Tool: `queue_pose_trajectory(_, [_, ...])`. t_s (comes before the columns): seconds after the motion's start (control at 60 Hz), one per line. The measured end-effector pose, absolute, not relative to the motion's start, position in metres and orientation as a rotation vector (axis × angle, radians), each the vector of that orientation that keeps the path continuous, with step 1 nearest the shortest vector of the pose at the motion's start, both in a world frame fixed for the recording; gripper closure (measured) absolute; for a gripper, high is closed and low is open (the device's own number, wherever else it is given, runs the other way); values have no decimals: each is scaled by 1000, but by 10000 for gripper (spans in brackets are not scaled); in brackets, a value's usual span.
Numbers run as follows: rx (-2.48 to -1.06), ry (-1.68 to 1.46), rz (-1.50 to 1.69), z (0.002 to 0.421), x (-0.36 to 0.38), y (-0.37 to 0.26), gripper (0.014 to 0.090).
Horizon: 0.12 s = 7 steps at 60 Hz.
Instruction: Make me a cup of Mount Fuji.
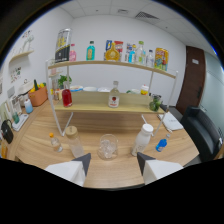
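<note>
Tool (112, 161) spread wide, holding nothing, fingers hovering low over the wooden surface (115, 177); the glass (107, 146) stands just ahead, centred on the gap. Best approach, I judge: advance straight and level, keeping clear of the white bottle (143, 138) beside it. Glass is clear, squat, round-bellied, with pale ice-like contents.

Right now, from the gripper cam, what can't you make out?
- Glass just ahead of the gripper: something pale inside, too small to identify.
- Labels on the top-shelf bottles: too small to read.
- White-capped bottle beside the glass: fill level unclear.
- Small blue thing past that bottle: too small to name.
- Table near edge: hidden behind the open fingers and the gripper body.
</note>
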<state>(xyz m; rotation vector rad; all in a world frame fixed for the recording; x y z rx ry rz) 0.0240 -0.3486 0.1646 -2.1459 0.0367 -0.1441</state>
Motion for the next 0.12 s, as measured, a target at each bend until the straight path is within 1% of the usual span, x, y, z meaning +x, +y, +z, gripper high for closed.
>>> queue_pose_trajectory(0.117, [-2145, 27, -146, 164, 21, -346, 190])
